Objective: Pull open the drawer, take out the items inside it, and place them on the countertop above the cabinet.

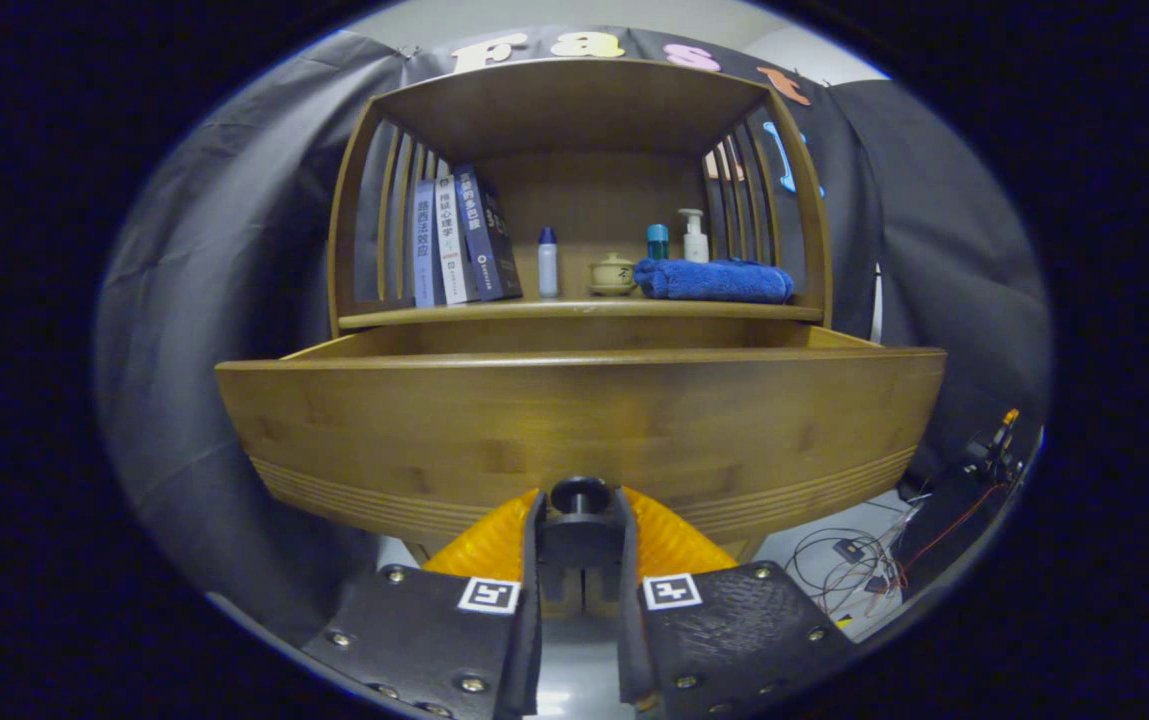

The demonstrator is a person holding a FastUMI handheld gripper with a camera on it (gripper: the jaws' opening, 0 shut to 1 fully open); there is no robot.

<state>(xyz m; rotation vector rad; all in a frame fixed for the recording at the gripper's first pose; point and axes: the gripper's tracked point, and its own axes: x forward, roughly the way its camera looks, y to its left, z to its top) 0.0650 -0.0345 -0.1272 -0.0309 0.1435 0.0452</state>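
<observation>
Now we see the claw (580,535) pinching the drawer's knob (579,494), a finger pressed on each side. That drawer (574,420) stands pulled out under the desk (574,312), which carries books (462,240), bottles (547,262) and a towel (714,280).

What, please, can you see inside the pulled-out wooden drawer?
Nothing: the wooden drawer's tall front panel hides its inside. The gripper has its jaws closed on the round black knob.
</observation>
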